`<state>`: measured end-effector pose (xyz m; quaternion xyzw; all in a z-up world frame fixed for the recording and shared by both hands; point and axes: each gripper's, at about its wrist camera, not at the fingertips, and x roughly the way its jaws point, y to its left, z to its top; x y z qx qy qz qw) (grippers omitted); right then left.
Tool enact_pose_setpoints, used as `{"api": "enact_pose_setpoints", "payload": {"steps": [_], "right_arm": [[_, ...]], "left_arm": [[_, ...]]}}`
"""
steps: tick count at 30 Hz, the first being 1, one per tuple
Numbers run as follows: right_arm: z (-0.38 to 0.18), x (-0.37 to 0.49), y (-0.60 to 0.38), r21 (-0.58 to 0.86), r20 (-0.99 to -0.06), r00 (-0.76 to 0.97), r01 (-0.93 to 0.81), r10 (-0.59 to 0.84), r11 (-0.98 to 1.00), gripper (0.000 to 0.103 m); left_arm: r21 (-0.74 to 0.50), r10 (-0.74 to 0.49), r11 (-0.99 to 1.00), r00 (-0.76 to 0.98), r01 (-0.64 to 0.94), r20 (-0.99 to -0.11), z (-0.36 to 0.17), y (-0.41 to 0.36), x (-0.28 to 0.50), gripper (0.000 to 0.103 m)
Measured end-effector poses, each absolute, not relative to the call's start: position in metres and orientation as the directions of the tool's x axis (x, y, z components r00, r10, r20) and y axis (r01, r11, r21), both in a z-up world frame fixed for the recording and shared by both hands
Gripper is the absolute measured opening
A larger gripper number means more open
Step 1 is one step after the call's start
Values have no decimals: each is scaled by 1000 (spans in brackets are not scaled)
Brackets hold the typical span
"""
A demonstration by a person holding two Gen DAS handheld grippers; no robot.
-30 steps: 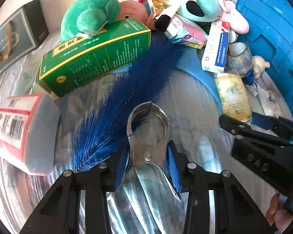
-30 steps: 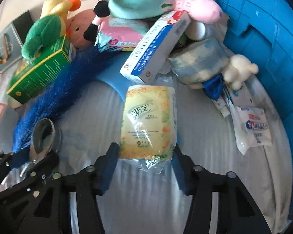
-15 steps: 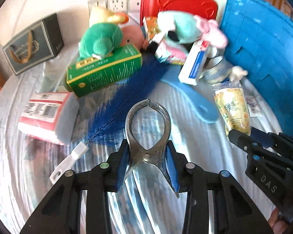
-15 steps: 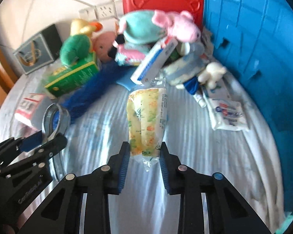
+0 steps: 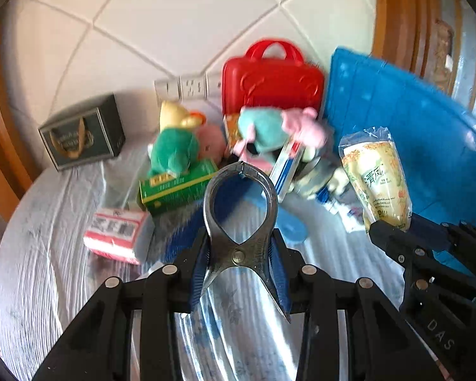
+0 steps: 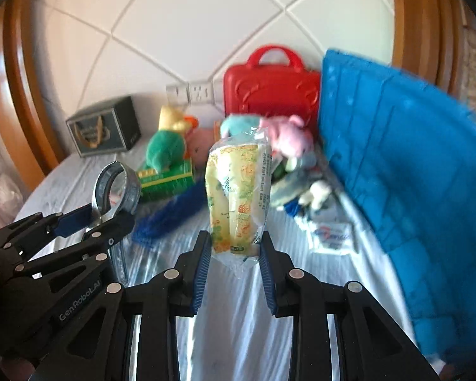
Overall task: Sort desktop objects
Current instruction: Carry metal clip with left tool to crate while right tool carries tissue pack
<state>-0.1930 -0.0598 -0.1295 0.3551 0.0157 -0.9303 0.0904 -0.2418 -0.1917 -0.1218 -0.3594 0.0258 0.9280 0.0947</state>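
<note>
Blue bin [image 6: 396, 146] off to the right, nearer the right gripper [image 6: 234, 254], clenched on the tissue pack [image 6: 238, 197], long axis upright, clear of the table. Left gripper [image 5: 239, 262] clamped on metal pliers [image 5: 239, 219], loop forward.

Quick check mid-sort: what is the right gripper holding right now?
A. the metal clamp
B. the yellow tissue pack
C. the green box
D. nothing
B. The right gripper has its fingers pressed on the bottom of the yellow tissue pack, held up off the table; the metal clamp is in the left gripper, and the green box lies on the table.
</note>
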Motion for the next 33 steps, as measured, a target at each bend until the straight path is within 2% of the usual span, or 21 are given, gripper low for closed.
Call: {"api": "enact_pose_setpoints", "payload": {"steps": [10,18,27,33], "right_arm": [[-79,-143,-21,-22,-555,-829,96,-68,-995,30],[-26,-122,51,11,-434,-895,106,-101,-994,30],[14,-96,183,13,-348,-935,72,-72,-997,30],[19,-91,275,22,-354,-935,1,-8,-1000,30]], "left_arm": [[-41,250,-960,-784,-276,-569,-79,-156,-206,36],[9,221,-967,-848,-256,-481,-34,-102,-179,36],[24,266,-955,-892,-294,-365,24,24,-142,36],[40,314,-936,-879,-351,-359,40,119,-121,36]]}}
